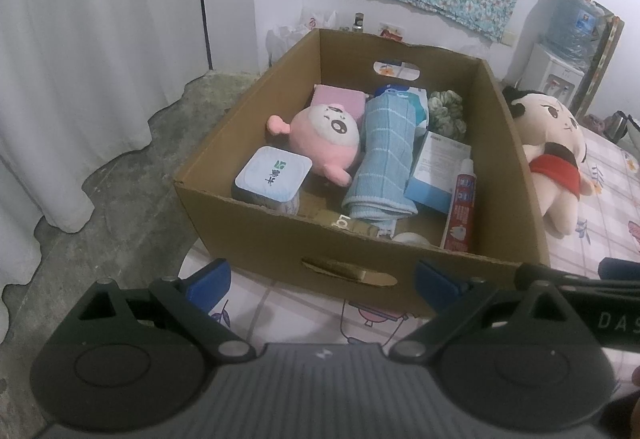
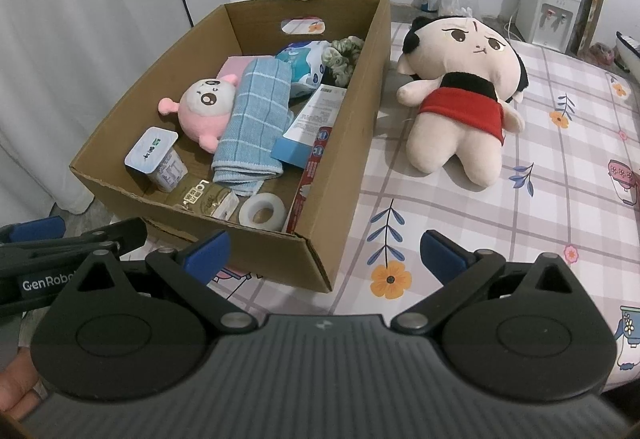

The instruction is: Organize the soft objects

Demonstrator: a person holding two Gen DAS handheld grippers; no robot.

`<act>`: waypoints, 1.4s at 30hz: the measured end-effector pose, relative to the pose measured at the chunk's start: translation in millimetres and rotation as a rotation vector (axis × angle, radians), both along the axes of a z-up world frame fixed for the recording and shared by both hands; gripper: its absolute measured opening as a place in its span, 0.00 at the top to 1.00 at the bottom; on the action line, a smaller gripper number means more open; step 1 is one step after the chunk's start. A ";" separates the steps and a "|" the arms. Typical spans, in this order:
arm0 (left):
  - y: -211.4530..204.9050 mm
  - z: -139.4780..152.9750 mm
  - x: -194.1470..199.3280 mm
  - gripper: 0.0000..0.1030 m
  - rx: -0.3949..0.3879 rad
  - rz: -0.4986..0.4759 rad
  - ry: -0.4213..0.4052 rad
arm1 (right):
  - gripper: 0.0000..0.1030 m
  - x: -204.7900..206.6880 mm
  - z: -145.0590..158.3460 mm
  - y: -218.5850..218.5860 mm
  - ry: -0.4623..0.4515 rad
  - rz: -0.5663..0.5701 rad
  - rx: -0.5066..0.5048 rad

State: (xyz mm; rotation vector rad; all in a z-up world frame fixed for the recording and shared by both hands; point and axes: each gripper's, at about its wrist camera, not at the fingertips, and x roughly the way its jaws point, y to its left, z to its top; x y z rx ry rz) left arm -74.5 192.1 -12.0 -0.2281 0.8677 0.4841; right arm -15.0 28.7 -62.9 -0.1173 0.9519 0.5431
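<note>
Looking into a brown cardboard box (image 1: pixel 280 231) sitting on a bed sheet (image 1: pixel 608 199) with pink checks. Lying inside: a pink plush toy (image 1: pixel 324 137), touching a rolled blue towel (image 1: pixel 384 159), with a small white cup (image 1: pixel 272 177) near the front wall and a red toothpaste tube (image 1: pixel 460 207) leaning at the right. Resting outside, just beside the right wall: a big doll in red (image 1: pixel 552 155). Hovering wide open and holding nothing, near the front of the box: the left gripper (image 1: pixel 322 281).
</note>
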 end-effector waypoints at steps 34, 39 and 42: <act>-1.3 2.3 1.3 0.05 0.005 0.000 0.002 | 0.01 0.9 0.0 -3.7 0.003 -0.001 0.004; -1.6 2.0 1.3 0.05 0.006 0.000 0.002 | 0.01 0.5 0.4 -3.7 0.003 -0.001 0.004; -1.2 2.1 1.1 0.05 0.006 0.000 0.002 | 0.01 0.6 0.4 -3.6 0.006 -0.001 0.004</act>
